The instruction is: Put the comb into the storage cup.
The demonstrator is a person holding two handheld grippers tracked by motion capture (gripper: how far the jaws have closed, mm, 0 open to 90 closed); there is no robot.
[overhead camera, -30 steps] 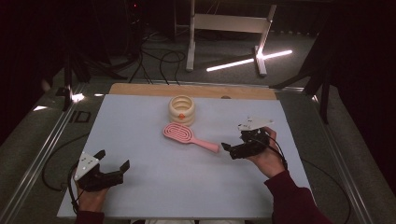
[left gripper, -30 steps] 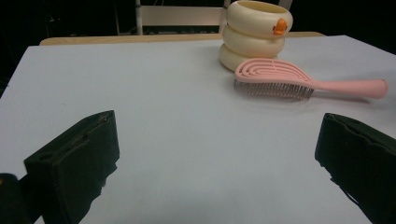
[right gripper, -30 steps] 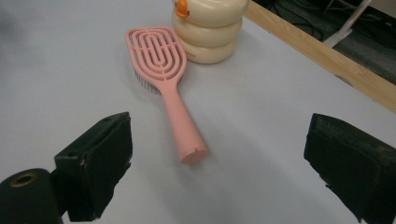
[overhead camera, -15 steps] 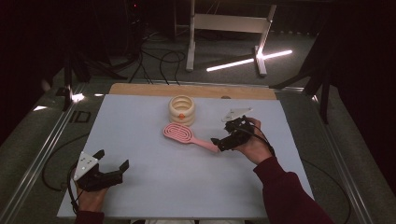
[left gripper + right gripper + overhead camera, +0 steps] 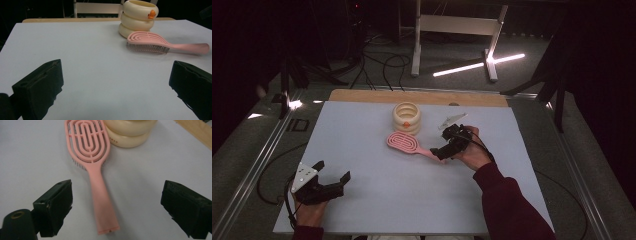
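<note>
A pink hairbrush (image 5: 408,144) lies bristles down on the pale table, its handle pointing right. My right gripper (image 5: 441,152) hovers at the handle's end, open. In the right gripper view the brush handle (image 5: 102,202) runs up between the two spread jaws, touching neither. A cream ribbed ring-shaped cup (image 5: 406,117) with an orange spot stands just behind the brush head. My left gripper (image 5: 332,181) rests open at the table's front left, far from the brush. Its own view shows the hairbrush (image 5: 160,45) and the cream cup (image 5: 138,17) ahead to the right.
The pale table top (image 5: 362,150) has a wooden strip (image 5: 362,96) along its far edge. Metal rails run along both sides. Cables and a white stand (image 5: 457,30) occupy the dark floor beyond.
My right gripper has moved left and forward from the table's right side to the end of the brush handle. The left gripper has stayed put.
</note>
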